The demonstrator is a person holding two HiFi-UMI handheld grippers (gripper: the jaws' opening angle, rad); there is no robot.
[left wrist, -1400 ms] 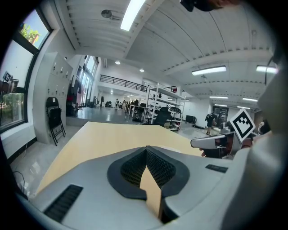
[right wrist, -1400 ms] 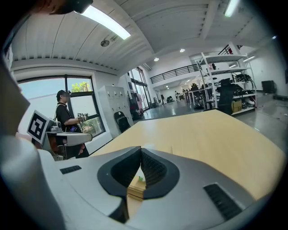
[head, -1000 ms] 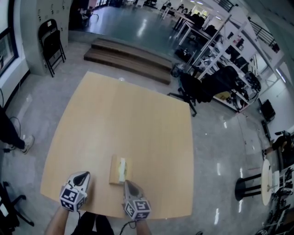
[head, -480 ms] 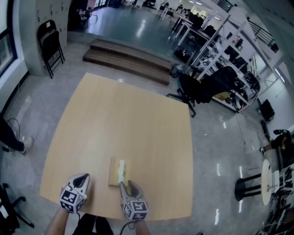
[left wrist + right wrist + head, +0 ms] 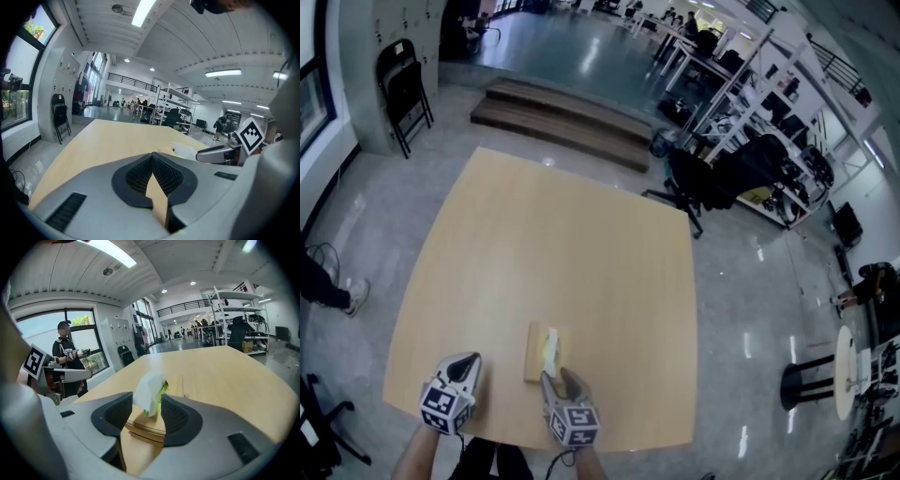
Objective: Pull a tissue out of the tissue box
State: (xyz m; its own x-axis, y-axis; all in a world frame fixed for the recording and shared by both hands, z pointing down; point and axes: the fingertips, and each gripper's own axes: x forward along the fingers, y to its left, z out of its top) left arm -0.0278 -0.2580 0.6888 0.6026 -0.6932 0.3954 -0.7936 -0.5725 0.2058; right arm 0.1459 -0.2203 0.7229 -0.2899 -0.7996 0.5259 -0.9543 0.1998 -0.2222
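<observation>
A flat wooden tissue box lies near the table's front edge, and a white tissue stands up out of its slot. My right gripper is just in front of the box, and its jaws are opening. In the right gripper view the tissue rises between the two pads without being pressed, above the box. My left gripper hovers to the left of the box, shut and empty.
The tan table stretches away beyond the box. A black folding chair stands far left, and office chairs past the far right corner. A person stands by the window.
My right gripper's jaws have gone from shut to wide apart, and it has edged slightly left at the box. The tissue stays standing in the slot. The left gripper has kept still.
</observation>
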